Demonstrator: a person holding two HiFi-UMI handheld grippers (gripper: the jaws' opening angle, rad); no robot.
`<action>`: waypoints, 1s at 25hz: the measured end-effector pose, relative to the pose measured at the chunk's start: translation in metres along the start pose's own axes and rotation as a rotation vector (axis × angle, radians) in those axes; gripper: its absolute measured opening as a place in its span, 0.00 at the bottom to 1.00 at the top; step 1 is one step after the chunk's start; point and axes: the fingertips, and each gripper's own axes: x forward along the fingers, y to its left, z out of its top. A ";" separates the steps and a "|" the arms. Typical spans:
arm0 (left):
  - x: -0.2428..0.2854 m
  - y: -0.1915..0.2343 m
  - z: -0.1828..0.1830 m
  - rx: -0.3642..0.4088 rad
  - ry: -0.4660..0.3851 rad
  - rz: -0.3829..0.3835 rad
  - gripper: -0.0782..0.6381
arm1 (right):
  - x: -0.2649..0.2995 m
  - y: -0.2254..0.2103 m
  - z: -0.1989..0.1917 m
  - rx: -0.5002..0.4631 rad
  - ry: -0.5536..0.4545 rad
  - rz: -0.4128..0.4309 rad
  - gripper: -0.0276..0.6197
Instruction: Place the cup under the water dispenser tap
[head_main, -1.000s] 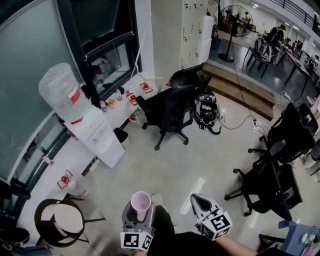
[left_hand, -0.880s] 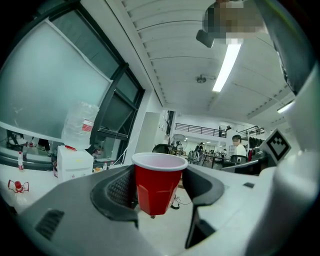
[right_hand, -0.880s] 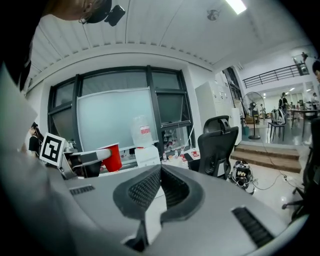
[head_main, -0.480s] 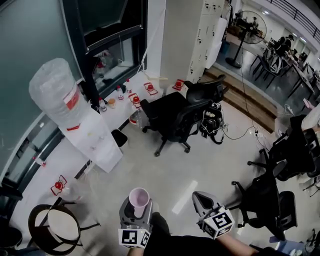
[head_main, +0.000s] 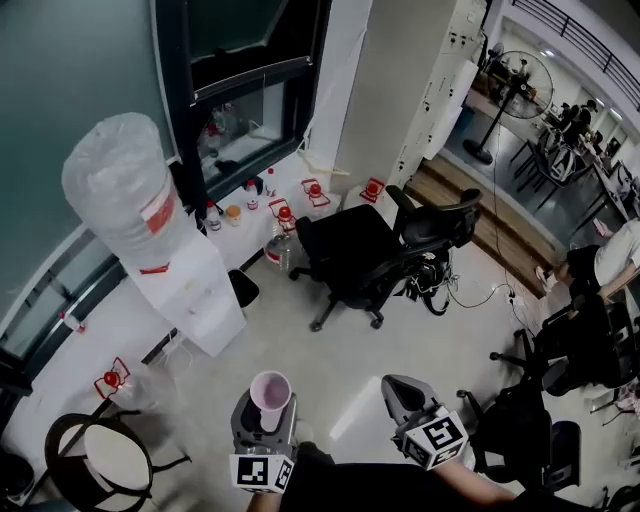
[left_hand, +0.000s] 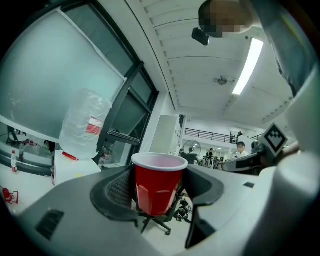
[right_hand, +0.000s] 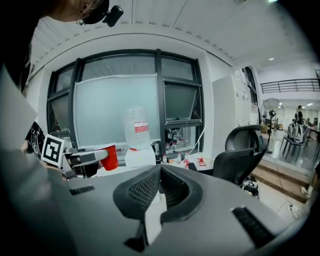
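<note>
While I hold a red cup (left_hand: 159, 182) upright in the left gripper (head_main: 262, 420), its two pads press on the cup's sides, the white rim faces up, and the inside looks empty. The right gripper (right_hand: 160, 172) carries nothing, and its jaws meet at the tips. The water dispenser (head_main: 200, 295), a white cabinet with a large clear bottle (head_main: 120, 185) upturned on top, stands by the dark window frame. In the head view it is ahead and to the left, well apart from the cup. I cannot make out its tap from here. To do this well, I would carry the cup level and squeeze it only lightly, since I judge the thin plastic would buckle. I would face the dispenser's front, find the tap, and release only once the base rests squarely beneath it. The bottle bears a red label, too small to read. Each gripper's cube shows black-and-white square markers. The cup shows no writing.
</note>
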 end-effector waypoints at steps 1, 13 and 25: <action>0.004 0.005 0.001 0.003 0.000 -0.001 0.51 | 0.007 -0.001 0.004 -0.004 -0.004 -0.001 0.04; 0.022 0.055 0.020 0.005 -0.021 0.049 0.51 | 0.068 0.004 0.022 0.002 0.011 0.037 0.04; 0.009 0.100 0.020 -0.026 -0.035 0.279 0.51 | 0.142 0.026 0.036 -0.060 0.065 0.258 0.04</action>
